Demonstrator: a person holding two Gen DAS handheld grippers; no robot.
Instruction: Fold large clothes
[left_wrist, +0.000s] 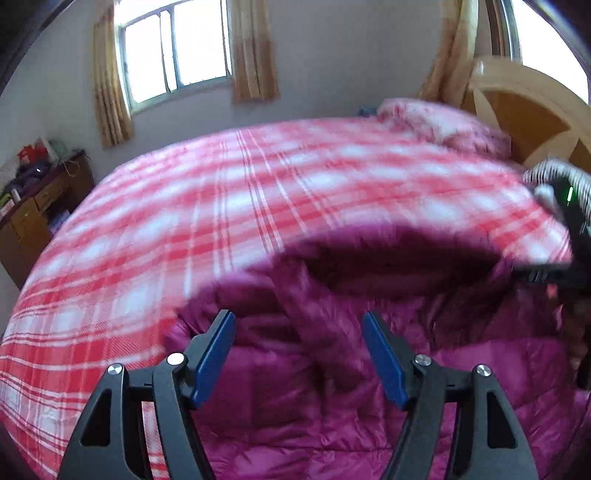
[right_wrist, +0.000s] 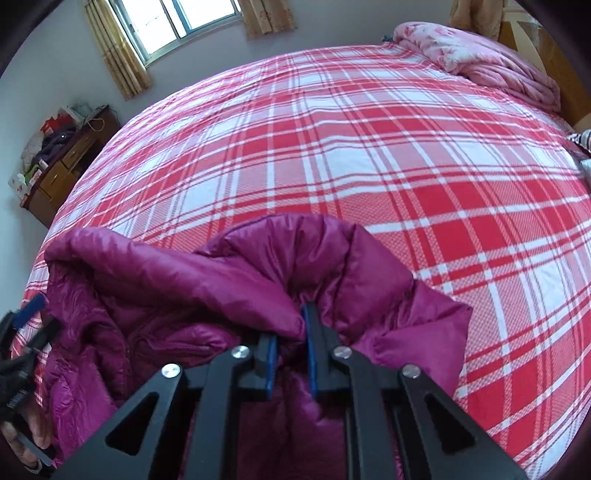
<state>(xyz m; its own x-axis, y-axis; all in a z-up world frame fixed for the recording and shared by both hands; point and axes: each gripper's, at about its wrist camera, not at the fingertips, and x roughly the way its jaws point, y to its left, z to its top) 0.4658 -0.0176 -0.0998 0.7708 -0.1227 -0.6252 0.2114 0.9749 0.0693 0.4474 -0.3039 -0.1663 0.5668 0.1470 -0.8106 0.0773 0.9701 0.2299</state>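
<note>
A magenta puffer jacket (left_wrist: 332, 398) lies on a red and white plaid bed (left_wrist: 184, 221). My left gripper (left_wrist: 299, 325) is open and empty just above the jacket, its blue pads wide apart. My right gripper (right_wrist: 291, 321) is shut on a fold of the jacket (right_wrist: 177, 280) and lifts it off the bed (right_wrist: 406, 166). The right gripper shows at the right edge of the left wrist view (left_wrist: 565, 273). The left gripper shows at the left edge of the right wrist view (right_wrist: 26, 317). The left wrist view is blurred.
A folded pink quilt (right_wrist: 491, 55) lies at the head of the bed by a wooden headboard (left_wrist: 532, 114). A cluttered wooden desk (right_wrist: 70, 155) stands by the far wall under a curtained window (left_wrist: 173, 48). Striped cloth (right_wrist: 580, 140) lies at the bed's right edge.
</note>
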